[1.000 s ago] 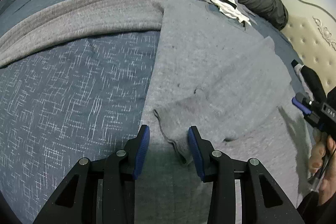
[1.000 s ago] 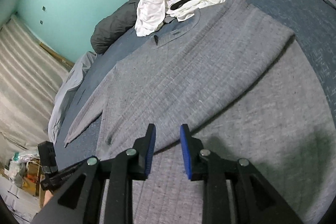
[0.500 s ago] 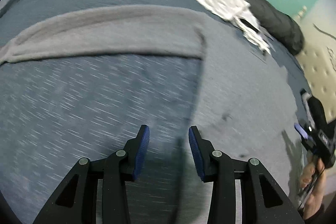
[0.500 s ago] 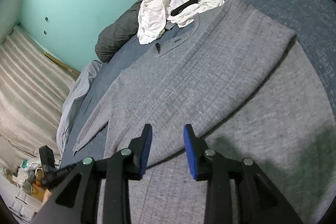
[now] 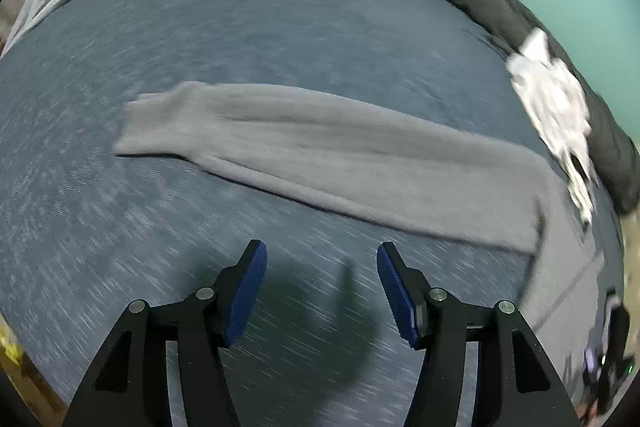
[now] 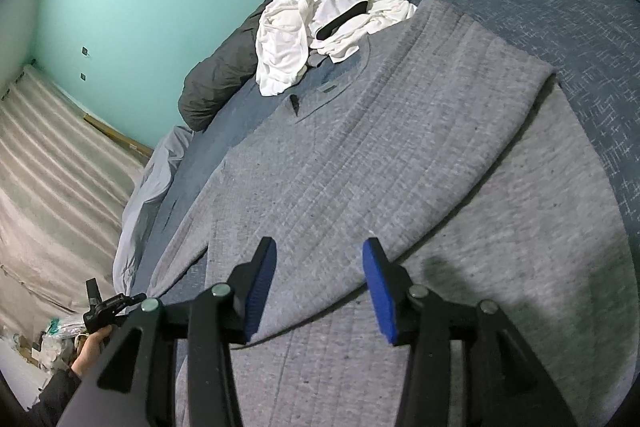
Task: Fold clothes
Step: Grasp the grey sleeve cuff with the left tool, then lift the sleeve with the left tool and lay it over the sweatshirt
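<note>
Sweater: the grey sweater (image 6: 384, 155) lies flat across the middle of the bed (image 6: 560, 7), collar toward the dark pillow roll (image 6: 224, 83) at the head edge; one sleeve already lies folded across the body, the other sleeve (image 5: 320, 155) stretches out flat toward the bed's far side edge.
Left gripper: the left gripper (image 5: 322, 291) hangs over bare bedcover just short of the outstretched sleeve; its jaws have just been opening and nothing sits between them.
Right gripper: the right gripper (image 6: 320, 291) hovers over the folded sleeve near the hem; its jaws have just been opening, cloth below but not pinched.
Step in hand: likely taking the free sleeve to fold it inward.
Doing it well: pinch at the cuff (image 5: 156, 123), lift only a little, and lay it straight across the body.
Risk: the white clothes (image 6: 320, 23) at the collar could snag.
</note>
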Motion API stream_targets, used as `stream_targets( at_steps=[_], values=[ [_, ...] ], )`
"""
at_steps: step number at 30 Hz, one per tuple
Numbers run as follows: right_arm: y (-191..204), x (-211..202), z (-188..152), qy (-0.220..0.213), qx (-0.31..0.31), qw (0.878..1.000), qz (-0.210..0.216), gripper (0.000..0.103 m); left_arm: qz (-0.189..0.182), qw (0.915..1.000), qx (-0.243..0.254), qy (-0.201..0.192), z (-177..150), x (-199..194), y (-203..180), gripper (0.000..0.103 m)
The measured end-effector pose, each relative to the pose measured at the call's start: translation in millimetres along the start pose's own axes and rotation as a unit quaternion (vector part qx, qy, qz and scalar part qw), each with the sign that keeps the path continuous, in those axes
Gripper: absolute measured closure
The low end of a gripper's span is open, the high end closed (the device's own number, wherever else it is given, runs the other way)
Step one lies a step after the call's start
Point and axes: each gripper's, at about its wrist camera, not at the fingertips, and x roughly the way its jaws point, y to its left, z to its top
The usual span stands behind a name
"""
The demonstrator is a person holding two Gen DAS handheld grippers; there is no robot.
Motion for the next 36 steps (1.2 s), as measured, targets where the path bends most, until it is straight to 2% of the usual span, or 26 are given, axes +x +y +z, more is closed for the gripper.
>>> stream_targets(
  at_steps=[5, 11, 20, 23, 24, 25, 26, 27, 28, 32, 36],
  values=[
    [-1, 8, 1, 0.005, -0.003, 1.0, -0.004, 0.058, 0.015, 0.999, -0.043, -0.003, 20, 17, 33, 0.041],
    [3, 9, 1, 0.002, -0.015, 1.0, -0.007, 0.058, 0.009, 0.9963, -0.083, -0.017, 36, 31, 63, 0.038],
    [1, 14, 0, -0.001, -0.017, 1.0, -0.015, 0.058, -0.01, 0.9933, -0.113, -0.024, 54, 38, 77, 0.038],
    [3, 15, -1, 0.001, -0.021, 1.0, -0.014, 0.058, -0.019, 0.9914, -0.125, -0.033, 58, 38, 79, 0.041],
    [4, 16, -1, 0.0, -0.023, 1.0, -0.014, 0.058, -0.022, 0.9911, -0.127, -0.035, 59, 38, 80, 0.05],
    [4, 16, -1, -0.001, -0.024, 1.0, -0.016, 0.058, -0.027, 0.9918, -0.12, -0.034, 60, 38, 78, 0.066],
    [4, 15, -1, -0.003, -0.026, 1.0, -0.018, 0.058, -0.028, 0.9931, -0.108, -0.035, 60, 38, 73, 0.073],
    [4, 15, -1, -0.004, -0.025, 0.999, -0.019, 0.058, -0.025, 0.9943, -0.097, -0.036, 62, 37, 71, 0.085],
    [3, 15, -1, -0.004, -0.023, 1.0, -0.019, 0.058, -0.023, 0.9953, -0.087, -0.037, 63, 37, 68, 0.092],
    [0, 16, -1, -0.004, -0.02, 1.0, -0.018, 0.058, -0.022, 0.9963, -0.063, -0.055, 67, 25, 50, 0.095],
    [0, 17, 0, -0.004, -0.017, 1.0, -0.015, 0.058, -0.037, 0.9961, -0.03, -0.074, 78, 1, 27, 0.096]
  ],
)
